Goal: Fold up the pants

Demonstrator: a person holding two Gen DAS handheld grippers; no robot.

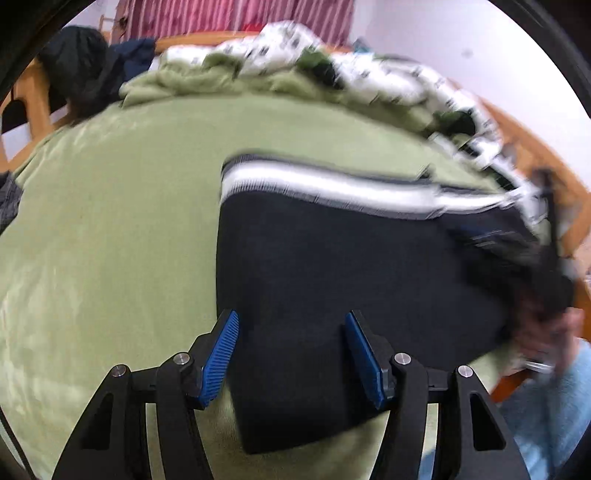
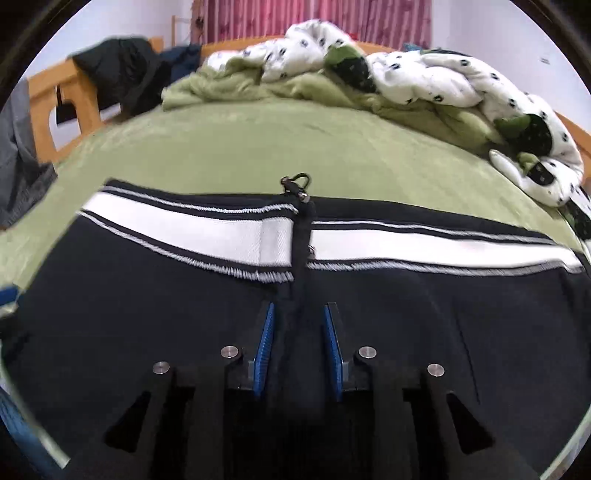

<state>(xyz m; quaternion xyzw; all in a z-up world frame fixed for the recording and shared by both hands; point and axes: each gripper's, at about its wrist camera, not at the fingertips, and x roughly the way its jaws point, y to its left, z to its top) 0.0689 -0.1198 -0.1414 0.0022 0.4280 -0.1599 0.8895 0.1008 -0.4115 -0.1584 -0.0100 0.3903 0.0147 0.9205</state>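
Two views, and we note differences: black pants (image 2: 147, 314) with a white stripe lie flat on the green bedspread (image 1: 110, 221). Left gripper (image 1: 291, 354) hangs released above a pants edge. Only the right view shows the zipper pull (image 2: 295, 182); right gripper (image 2: 299, 350) straddles a fold, grasp undetermined

A light green fleece bedsheet (image 2: 258, 144) fills the middle of both views. A crumpled white quilt with dark spots (image 2: 436, 77) lies along the upper right. A dark jacket (image 2: 122, 70) drapes over the orange wooden bed frame (image 2: 44, 92) at upper left. Pink striped curtains (image 2: 295, 18) hang along the top edge.
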